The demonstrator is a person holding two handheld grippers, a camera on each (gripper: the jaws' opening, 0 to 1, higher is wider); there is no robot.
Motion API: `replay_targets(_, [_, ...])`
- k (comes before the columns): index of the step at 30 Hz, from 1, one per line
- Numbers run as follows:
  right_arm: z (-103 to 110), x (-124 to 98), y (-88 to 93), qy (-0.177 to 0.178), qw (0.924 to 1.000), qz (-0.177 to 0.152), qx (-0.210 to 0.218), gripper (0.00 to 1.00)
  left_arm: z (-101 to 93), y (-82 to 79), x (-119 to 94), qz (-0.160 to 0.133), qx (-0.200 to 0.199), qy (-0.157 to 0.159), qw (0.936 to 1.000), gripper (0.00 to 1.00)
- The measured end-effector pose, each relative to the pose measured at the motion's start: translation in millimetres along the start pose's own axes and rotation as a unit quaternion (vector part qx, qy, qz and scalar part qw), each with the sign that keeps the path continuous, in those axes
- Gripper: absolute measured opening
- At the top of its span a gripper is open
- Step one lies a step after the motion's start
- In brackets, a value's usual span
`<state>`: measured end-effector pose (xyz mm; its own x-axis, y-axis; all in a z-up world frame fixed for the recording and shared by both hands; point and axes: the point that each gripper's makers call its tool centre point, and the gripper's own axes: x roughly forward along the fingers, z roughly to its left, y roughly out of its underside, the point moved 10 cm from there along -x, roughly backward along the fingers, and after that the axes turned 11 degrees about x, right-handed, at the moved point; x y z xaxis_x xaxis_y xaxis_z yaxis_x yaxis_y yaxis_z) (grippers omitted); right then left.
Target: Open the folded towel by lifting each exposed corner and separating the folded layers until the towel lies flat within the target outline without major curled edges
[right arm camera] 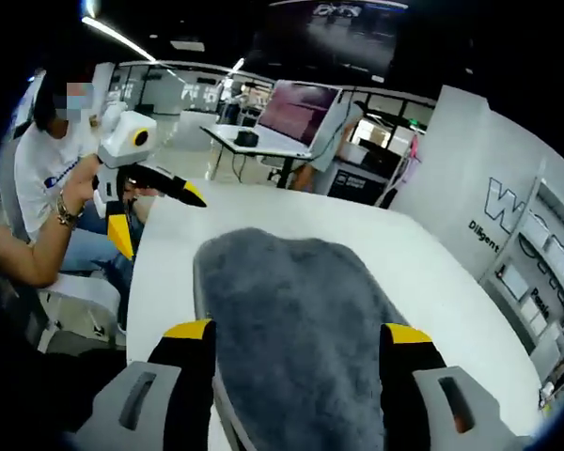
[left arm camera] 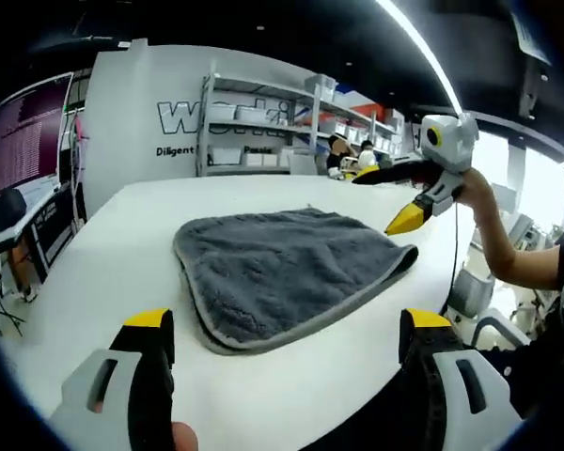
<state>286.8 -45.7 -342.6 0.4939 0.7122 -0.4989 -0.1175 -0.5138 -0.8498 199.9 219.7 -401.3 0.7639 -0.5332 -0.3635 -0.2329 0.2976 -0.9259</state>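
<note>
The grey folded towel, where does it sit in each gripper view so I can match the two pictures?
Left gripper view: the grey folded fleece towel lies mid-frame on the white table, beyond the open left gripper.
Right gripper view: the towel runs from centre to bottom, between the open right gripper's jaws.
Shared landmark: the white wall lettering.

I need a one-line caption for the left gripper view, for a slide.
Folded grey towel on a white table, framed by the open left tool; the right tool hovers open beyond its far corner.

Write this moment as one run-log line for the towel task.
towel: folded, grey, on white table | left tool: open, short of towel | right tool: open, over towel | nothing gripped
</note>
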Motion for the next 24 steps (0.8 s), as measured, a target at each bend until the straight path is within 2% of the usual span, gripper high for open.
replay_targets(3, [28.2,25.1,-12.4,-0.023,0.9996,-0.003,-0.016,0.61,-1.7,2.3,-4.7,0.005,0.005,0.001,1.0000,0.98])
replay_targets(6, [48.9,47.7,-18.3,-0.043,0.9984,0.008,-0.037,0.56,-1.8,2.3,-5.3,0.001,-0.003,0.002,1.0000,0.98])
replay_targets(9, [61.1,68.9,-22.6,-0.052,0.9975,0.018,-0.045,0.43,-4.1,1.5,-3.7,0.004,0.001,0.011,0.9999,0.98])
replay_targets(10, [64.6,76.5,-23.7,-0.056,0.9966,0.028,-0.053,0.37,-3.2,0.9,-2.5,0.004,0.002,0.010,0.9999,0.98])
replay_targets(11, [67.7,84.4,-24.6,-0.063,0.9959,0.034,-0.054,0.34,-3.1,0.5,-1.6,0.004,0.002,0.010,0.9999,0.98])
replay_targets(15, [80.3,113.6,-27.2,-0.090,0.9935,0.053,-0.045,0.33,-7.2,1.4,0.5,0.007,0.006,0.021,0.9997,0.98])
replay_targets(18, [87.9,133.4,-24.9,-0.098,0.9917,0.068,-0.046,0.27,-8.5,2.5,-0.7,0.011,0.018,0.032,0.9993,0.96])
replay_targets(22, [87.2,151.5,-18.6,-0.086,0.9914,0.092,-0.037,0.26,-3.9,3.4,-3.4,0.004,0.012,0.032,0.9994,0.96])
replay_targets(24, [85.4,158.9,-11.9,-0.082,0.9907,0.102,-0.036,0.22,-1.4,4.2,-3.9,0.002,0.005,0.031,0.9995,0.96])
